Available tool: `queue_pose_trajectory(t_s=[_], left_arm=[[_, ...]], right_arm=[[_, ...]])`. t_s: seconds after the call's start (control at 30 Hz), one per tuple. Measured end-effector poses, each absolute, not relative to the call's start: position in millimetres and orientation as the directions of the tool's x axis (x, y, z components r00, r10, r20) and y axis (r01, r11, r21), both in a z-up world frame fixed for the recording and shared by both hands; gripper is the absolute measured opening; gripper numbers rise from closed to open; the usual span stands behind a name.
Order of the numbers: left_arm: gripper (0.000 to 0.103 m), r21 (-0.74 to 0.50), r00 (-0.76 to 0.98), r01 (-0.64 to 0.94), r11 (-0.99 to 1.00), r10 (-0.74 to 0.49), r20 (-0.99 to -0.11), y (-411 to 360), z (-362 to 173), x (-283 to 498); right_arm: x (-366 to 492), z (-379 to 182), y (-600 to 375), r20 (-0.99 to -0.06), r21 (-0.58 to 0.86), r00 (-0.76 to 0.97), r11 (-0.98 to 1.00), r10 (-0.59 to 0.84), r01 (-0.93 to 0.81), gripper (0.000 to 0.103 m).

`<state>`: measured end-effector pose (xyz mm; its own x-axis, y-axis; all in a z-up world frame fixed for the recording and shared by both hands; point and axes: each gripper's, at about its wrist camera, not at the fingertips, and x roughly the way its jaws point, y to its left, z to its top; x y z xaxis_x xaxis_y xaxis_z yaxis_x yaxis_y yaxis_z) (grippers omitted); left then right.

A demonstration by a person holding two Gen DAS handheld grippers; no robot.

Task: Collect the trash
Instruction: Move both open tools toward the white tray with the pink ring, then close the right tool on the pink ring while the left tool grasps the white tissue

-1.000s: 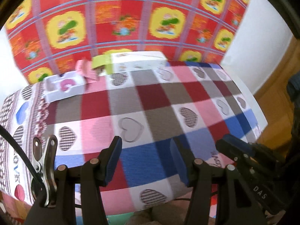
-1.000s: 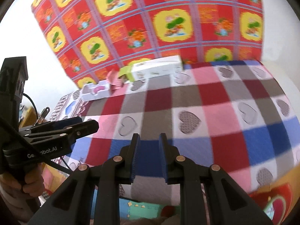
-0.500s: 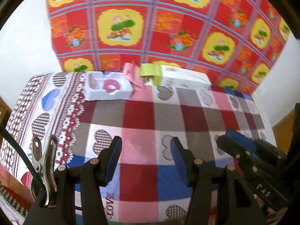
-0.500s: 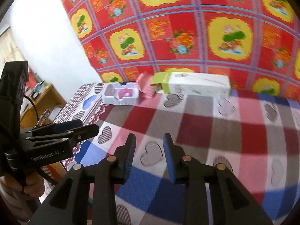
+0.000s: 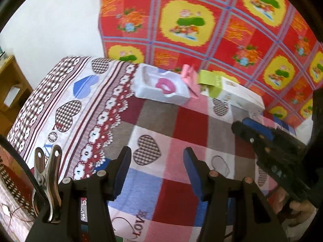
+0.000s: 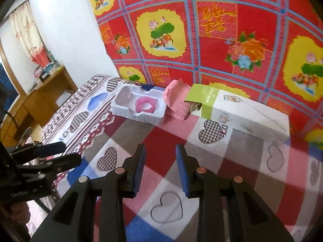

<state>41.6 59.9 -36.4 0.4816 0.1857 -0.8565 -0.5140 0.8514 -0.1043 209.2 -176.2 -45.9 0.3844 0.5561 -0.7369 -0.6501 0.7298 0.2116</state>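
Inside white tray [image 6: 139, 109], pink ring [image 6: 143, 105]

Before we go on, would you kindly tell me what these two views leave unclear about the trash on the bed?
- Inside of the long white box: right wrist view, its green flap shadows the opening.
- Same box's far end: left wrist view, hidden behind the right hand-held gripper.
- Print on the box: both views, too small.
- Pink wrapper: partly hidden behind the white tray.
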Motion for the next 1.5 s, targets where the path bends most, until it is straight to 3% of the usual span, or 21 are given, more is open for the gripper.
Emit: queue_pose_trajectory(t_s=[0.37, 0.5, 1.0, 1.5], left_arm=[[0.057, -0.114, 0.461, -0.533, 0.838, 0.174, -0.87, 104.3, -52.2, 40.3], [0.057, -0.123, 0.458, -0.532, 0.838, 0.163, -0.874, 117.4, -57.4, 41.5], [0.057, -0.141, 0.442, -0.552, 0.822, 0.145, -0.885, 162.1, -72.2, 42.7], [0.057, -0.142, 0.443, -0.543, 0.828, 0.139, -0.886, 173.5, -75.9, 48.0]], right_arm=[[244.4, -53.5, -125.6, -0.753, 0.26, 0.297, 0.681, 0.587, -0.685, 0.033], [259.7, -59.0, -104.7, -0.762, 0.272, 0.265, 0.663, 0.591, -0.697, 0.047], [301.6, -102.8, -56.7, -0.849, 0.146, 0.227, 0.625, 0.476, -0.767, 0.047], [281.0, -105.0, -100.4, -0.845, 0.225, 0.121, 0.553, 0.52, -0.802, 0.044]])
